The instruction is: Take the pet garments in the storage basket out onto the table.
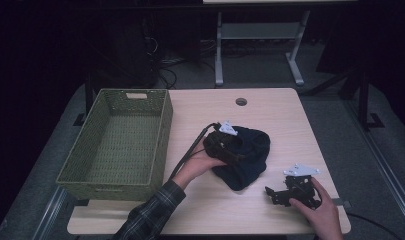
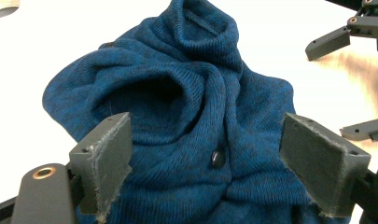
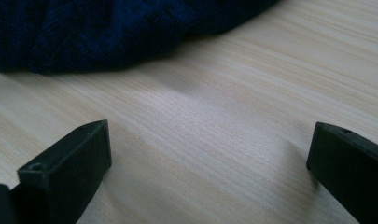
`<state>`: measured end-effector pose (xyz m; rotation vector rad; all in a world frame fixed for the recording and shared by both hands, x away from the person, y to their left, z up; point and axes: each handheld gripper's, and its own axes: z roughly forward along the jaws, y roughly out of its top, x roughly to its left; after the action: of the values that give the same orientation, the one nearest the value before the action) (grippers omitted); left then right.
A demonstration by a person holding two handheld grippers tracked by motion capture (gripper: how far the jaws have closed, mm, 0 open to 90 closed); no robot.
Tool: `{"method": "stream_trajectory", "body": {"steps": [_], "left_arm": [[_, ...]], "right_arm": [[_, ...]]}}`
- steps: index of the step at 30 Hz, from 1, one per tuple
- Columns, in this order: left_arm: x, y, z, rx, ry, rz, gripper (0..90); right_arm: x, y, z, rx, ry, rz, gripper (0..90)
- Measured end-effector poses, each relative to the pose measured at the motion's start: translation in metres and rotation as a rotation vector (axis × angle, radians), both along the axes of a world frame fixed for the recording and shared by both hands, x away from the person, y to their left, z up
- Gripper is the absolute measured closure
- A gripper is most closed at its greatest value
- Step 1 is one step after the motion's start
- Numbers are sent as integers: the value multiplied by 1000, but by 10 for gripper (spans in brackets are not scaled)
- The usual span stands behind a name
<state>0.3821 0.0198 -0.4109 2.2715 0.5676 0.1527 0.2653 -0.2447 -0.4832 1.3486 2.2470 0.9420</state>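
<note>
Blue knit cardigan (image 2: 177,116), button visible in left gripper view; left gripper (image 2: 205,163), right gripper (image 3: 210,158), jaws released.

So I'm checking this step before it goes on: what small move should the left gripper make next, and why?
Probably lower the left gripper and close it on the bunched fold near the button. Its jaws stand open over the blue knitted garment, pressing on nothing, and the garment lies crumpled on the table beside the green wicker basket. The right gripper is open over bare wood.
</note>
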Motion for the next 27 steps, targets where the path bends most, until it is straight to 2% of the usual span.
{"method": "stream_trajectory", "body": {"steps": [1,5,12,22,24,27], "left_arm": [[-2,2,1,-11,-2,11,170],[-7,9,3,-4,-9,11,168],[-14,23,4,-21,-10,22,166],[-32,39,2,-34,-28,50,166],[-35,42,2,-25,-35,49,165],[-42,47,0,-35,-62,75,166]], "right_arm": [[0,0,0,-3,-1,2,0],[0,0,0,-5,-1,3,0],[0,0,0,-3,-1,2,0],[0,0,0,-5,-1,6,0],[0,0,0,-5,-1,6,0],[0,-1,0,-6,-1,6,0]]}}
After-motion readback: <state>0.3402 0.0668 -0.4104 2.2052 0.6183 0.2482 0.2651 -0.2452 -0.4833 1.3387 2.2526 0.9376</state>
